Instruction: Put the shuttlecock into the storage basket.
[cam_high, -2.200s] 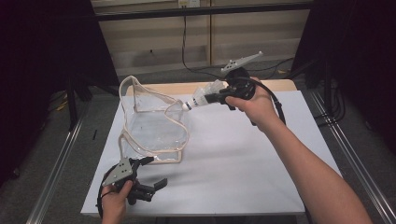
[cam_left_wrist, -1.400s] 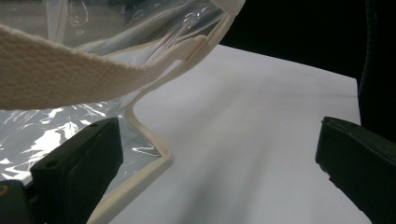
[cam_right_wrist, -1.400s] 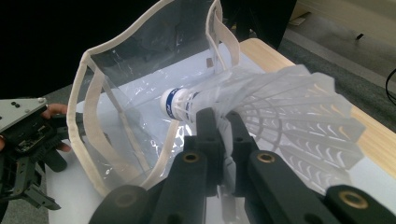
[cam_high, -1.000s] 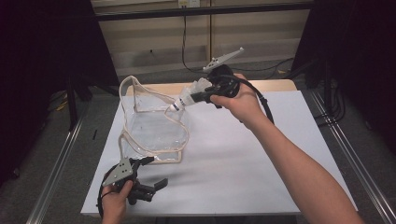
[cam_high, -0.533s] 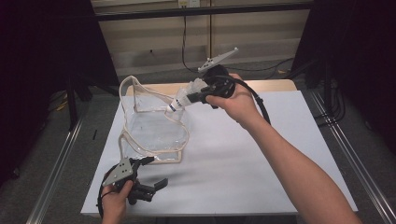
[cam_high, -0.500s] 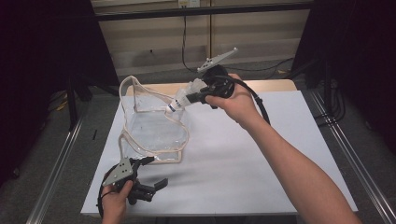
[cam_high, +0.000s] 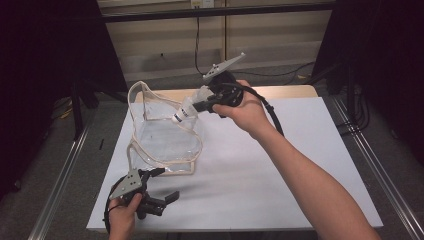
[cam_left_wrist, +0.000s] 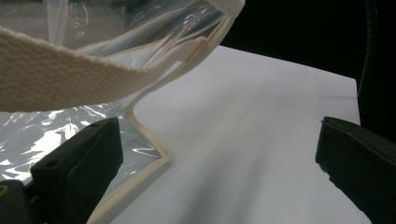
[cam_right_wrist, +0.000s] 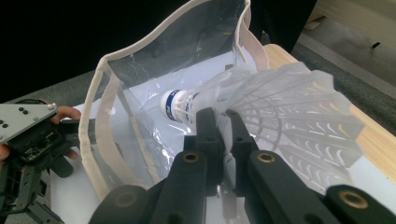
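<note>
Right tongs (cam_right_wrist: 219, 116) pinch a shuttlecock (cam_right_wrist: 261, 102), seemingly over the clear bag (cam_right_wrist: 140, 107).

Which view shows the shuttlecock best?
The right gripper view: the shuttlecock is close, feathered skirt and banded cork clear, pinched by the right gripper. The high view shows it small at the clear bag's mouth.

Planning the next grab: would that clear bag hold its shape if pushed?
Probably not: the clear bag has thin, wrinkled film walls, so it likely buckles. Its cloth edging sags, suggesting floppiness. It looks light and may slide on the white table.
</note>
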